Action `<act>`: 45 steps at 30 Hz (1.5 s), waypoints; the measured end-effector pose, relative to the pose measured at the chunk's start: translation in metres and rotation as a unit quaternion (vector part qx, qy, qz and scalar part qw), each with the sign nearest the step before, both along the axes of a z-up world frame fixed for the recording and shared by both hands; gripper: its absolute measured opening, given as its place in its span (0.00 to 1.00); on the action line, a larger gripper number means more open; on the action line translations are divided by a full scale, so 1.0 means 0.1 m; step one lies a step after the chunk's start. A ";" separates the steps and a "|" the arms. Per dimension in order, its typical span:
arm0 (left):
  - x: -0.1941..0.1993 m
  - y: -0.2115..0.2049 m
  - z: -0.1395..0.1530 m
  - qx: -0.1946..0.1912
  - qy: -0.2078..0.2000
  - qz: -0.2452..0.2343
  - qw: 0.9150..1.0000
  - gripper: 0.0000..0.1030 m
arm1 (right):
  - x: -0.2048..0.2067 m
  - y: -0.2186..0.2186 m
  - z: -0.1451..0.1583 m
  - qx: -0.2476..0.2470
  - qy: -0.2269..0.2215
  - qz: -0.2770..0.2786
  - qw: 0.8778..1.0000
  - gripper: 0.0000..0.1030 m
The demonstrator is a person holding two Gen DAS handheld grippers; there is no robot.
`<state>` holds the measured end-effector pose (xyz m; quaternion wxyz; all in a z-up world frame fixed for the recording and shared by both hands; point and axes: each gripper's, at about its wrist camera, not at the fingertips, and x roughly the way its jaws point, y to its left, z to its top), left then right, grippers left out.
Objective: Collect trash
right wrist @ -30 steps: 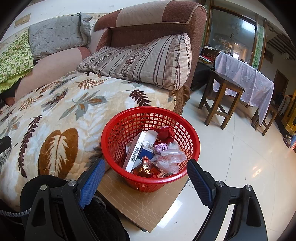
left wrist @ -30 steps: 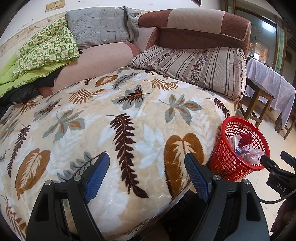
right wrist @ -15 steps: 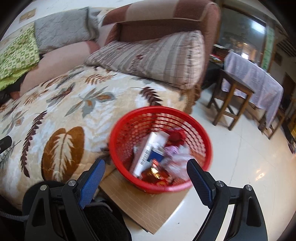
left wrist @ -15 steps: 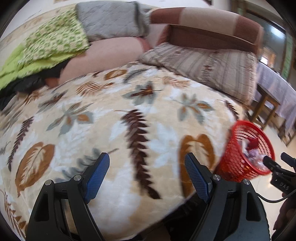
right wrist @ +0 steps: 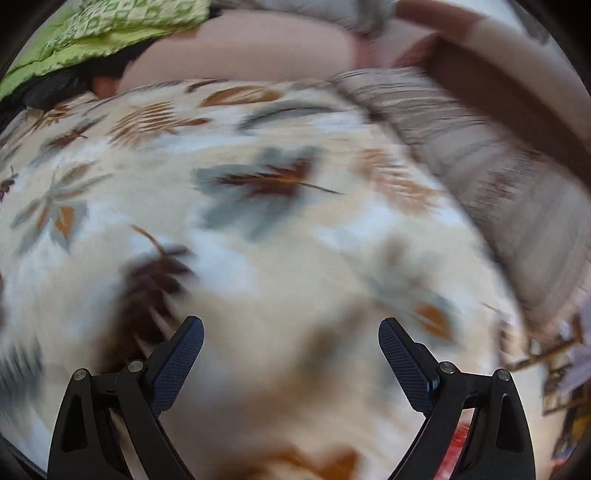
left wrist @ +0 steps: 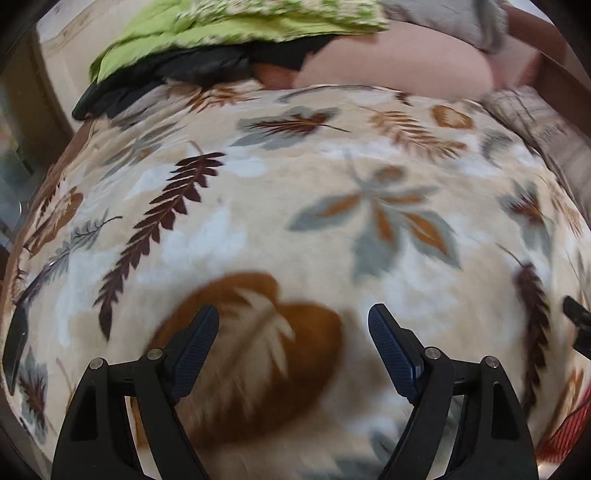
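Hovering over cream leaf-patterned plush blanket [left wrist: 314, 221]: left gripper [left wrist: 293, 332] and right gripper [right wrist: 291, 341], jaws of both released, nothing held.

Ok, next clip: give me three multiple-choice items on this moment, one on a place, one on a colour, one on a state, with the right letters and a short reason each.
1. Where does the green quilt lie?
A. at the blanket's far side, on the sofa back
B. between the left tongs
C. on the floor

2. What colour are the pads of the left tongs?
A. red
B. dark blue
C. white

3. What state are the right tongs in?
A. shut on a wrapper
B. shut, holding nothing
C. open, holding nothing

Answers:
A, it sits beyond the leaf-print blanket at the top of both views.
B, both pads show dark blue.
C, the jaws stand wide apart with only blanket between them.
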<state>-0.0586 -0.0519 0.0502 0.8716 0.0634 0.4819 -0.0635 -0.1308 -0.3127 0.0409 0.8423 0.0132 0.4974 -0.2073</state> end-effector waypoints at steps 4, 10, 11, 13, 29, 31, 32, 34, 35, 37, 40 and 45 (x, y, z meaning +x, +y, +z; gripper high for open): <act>0.28 0.02 -0.18 -0.023 0.018 -0.004 1.000 0.80 | 0.48 0.21 -0.18 0.052 -0.032 -0.046 0.997 0.95; 0.41 -0.06 -0.31 -0.004 -0.016 -0.037 0.999 0.92 | 0.68 0.43 -0.34 0.018 -0.045 -0.062 0.997 1.00; 0.42 -0.05 -0.32 -0.008 -0.016 -0.036 0.999 0.93 | 0.66 0.41 -0.34 0.027 -0.045 -0.066 0.996 1.00; 0.44 -0.04 -0.32 -0.008 -0.019 -0.034 0.999 0.94 | 0.62 0.34 -0.36 0.055 -0.056 -0.079 0.994 1.00; 0.47 -0.06 -0.38 0.002 -0.023 -0.022 0.999 1.00 | 0.66 0.31 -0.40 0.059 -0.059 -0.078 0.993 1.00; 0.47 -0.05 -0.38 -0.002 -0.023 -0.022 0.999 1.00 | 0.66 0.31 -0.40 0.059 -0.059 -0.078 0.993 1.00; 0.47 -0.04 -0.38 -0.007 -0.022 -0.021 0.999 1.00 | 0.66 0.31 -0.40 0.059 -0.059 -0.078 0.993 1.00; 0.47 -0.03 -0.38 -0.010 -0.022 -0.021 0.999 1.00 | 0.66 0.31 -0.40 0.059 -0.059 -0.078 0.993 1.00; 0.47 -0.03 -0.38 -0.010 -0.023 -0.022 0.999 1.00 | 0.65 0.31 -0.40 0.059 -0.059 -0.078 0.993 1.00; 0.47 -0.03 -0.38 -0.011 -0.021 -0.021 0.999 1.00 | 0.65 0.31 -0.39 0.059 -0.059 -0.078 0.993 1.00; 0.47 -0.03 -0.38 -0.012 -0.021 -0.021 0.999 1.00 | 0.65 0.31 -0.40 0.059 -0.059 -0.078 0.993 1.00; 0.47 -0.02 -0.38 -0.011 -0.022 -0.021 0.999 1.00 | 0.65 0.31 -0.40 0.059 -0.059 -0.078 0.993 1.00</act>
